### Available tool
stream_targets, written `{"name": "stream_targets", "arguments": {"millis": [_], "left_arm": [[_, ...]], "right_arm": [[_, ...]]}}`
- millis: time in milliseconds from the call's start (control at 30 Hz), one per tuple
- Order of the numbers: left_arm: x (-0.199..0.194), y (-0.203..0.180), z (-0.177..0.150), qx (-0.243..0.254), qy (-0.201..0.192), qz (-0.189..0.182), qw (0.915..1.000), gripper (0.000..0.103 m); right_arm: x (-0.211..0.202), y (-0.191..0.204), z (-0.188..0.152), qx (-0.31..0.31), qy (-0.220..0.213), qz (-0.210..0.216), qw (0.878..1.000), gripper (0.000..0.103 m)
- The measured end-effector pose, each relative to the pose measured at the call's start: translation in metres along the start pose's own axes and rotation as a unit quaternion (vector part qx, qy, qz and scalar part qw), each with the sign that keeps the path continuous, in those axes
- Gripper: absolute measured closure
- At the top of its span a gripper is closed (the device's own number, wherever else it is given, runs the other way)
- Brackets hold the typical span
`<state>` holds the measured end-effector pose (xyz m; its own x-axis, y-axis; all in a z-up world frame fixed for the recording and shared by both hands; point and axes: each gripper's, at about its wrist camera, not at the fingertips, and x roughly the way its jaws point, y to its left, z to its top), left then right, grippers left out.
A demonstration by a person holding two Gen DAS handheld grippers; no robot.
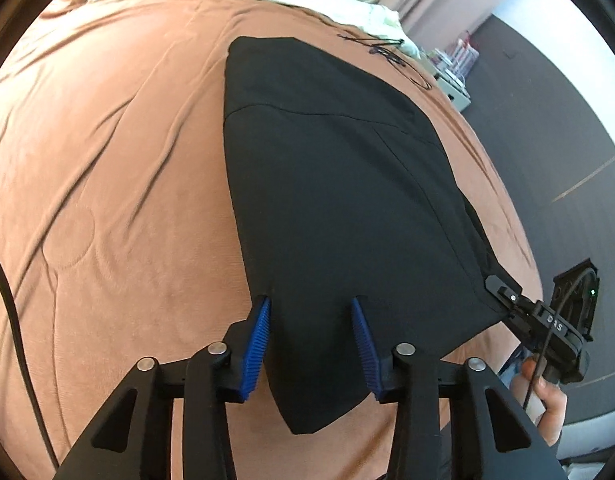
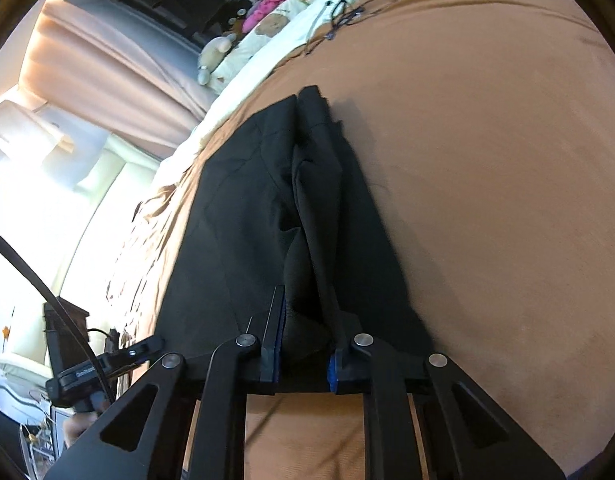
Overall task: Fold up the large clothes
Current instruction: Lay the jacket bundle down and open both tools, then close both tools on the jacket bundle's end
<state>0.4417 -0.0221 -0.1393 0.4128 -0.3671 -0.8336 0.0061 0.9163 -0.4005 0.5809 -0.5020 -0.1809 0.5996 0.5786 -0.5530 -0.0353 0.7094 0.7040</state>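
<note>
I see the black garment point(image 1: 331, 184) lying on the bed, spread over the brown bedspread point(image 1: 107, 160), folded lengthwise into a long dark panel that runs away from me toward the far end. Its near hem sits right at my tools.

My left tongs point(image 1: 311, 312) stand apart, the blue ribbed pads point(image 1: 255, 344) on either side of the near corner of the garment. The cloth lies between them, but I see a gap at each pad, so they are not pinching it.

My right tongs point(image 2: 307, 320) look clamped on the garment: in the right wrist view a bunched ridge of black cloth rises between the two fingers and the pads press in on it from both sides. From that ridge a raised crease runs up the middle of the garment, with the flatter part to its left in that view. In the left wrist view the tip of the right tongs point(image 1: 503, 292) meets the garment's right near corner, and a hand point(image 1: 543, 400) grips its handle below, at the bed's edge.

Beyond the garment a thin black cord point(image 1: 383, 52) lies tangled on the bedspread near a pale quilt point(image 2: 291, 16) printed with bears. Pinkish curtains point(image 2: 119, 64) hang past the bed.
</note>
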Motion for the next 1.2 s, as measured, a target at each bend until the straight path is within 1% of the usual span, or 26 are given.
{"name": "stream_targets", "arguments": {"millis": [167,267,400,467,633,700,767,833,900,933,967,1000,1033,1200], "left_arm": [[0.015,-0.024,-0.005,0.049,-0.002,0.043,0.9979,0.063],[0.028,-0.029,-0.008,0.062,0.011,0.056,0.9965,0.063],[0.022,-0.017,-0.009,0.058,0.020,0.036,0.9974,0.063],[0.020,-0.014,-0.009,0.059,0.025,0.027,0.9976,0.063],[0.026,-0.013,-0.016,0.061,0.030,0.023,0.9974,0.064],[0.027,-0.016,-0.018,0.073,0.038,0.026,0.9963,0.064],[0.028,-0.020,-0.012,0.099,0.050,0.032,0.9933,0.064],[0.024,-0.016,-0.008,0.102,0.058,0.025,0.9928,0.063],[0.020,-0.012,0.001,0.092,0.060,0.015,0.9939,0.058],[0.018,-0.009,0.006,0.088,0.056,0.012,0.9945,0.049],[0.015,-0.006,0.012,0.084,0.049,0.010,0.9952,0.035],[0.013,-0.003,0.019,0.079,0.038,0.009,0.9961,0.024],[0.012,0.000,0.024,0.075,0.030,0.007,0.9967,0.022],[0.020,0.024,0.061,0.027,0.003,-0.008,0.9996,0.022]], "right_arm": [[0.004,-0.004,-0.004,0.002,0.003,-0.022,1.000,0.091],[0.005,-0.002,-0.008,0.006,0.002,-0.028,1.000,0.091],[-0.006,0.010,-0.012,-0.004,-0.004,-0.041,0.999,0.091],[-0.011,0.015,-0.014,-0.009,-0.008,-0.049,0.999,0.093],[-0.015,0.021,-0.024,-0.006,-0.005,-0.056,0.998,0.093],[-0.018,0.023,-0.023,-0.001,0.001,-0.056,0.998,0.093],[-0.024,0.026,-0.019,0.003,0.010,-0.053,0.999,0.087],[-0.028,0.030,-0.012,-0.002,0.019,-0.053,0.998,0.082],[-0.037,0.035,-0.001,-0.017,0.016,-0.055,0.998,0.068],[-0.040,0.039,0.005,-0.027,0.010,-0.060,0.998,0.046],[-0.043,0.043,0.012,-0.035,0.003,-0.060,0.998,0.026],[-0.045,0.045,0.016,-0.040,-0.003,-0.056,0.998,0.024],[-0.046,0.048,0.022,-0.046,-0.004,-0.051,0.998,0.024],[-0.028,0.052,0.053,-0.061,0.026,-0.031,0.997,0.024]]}}
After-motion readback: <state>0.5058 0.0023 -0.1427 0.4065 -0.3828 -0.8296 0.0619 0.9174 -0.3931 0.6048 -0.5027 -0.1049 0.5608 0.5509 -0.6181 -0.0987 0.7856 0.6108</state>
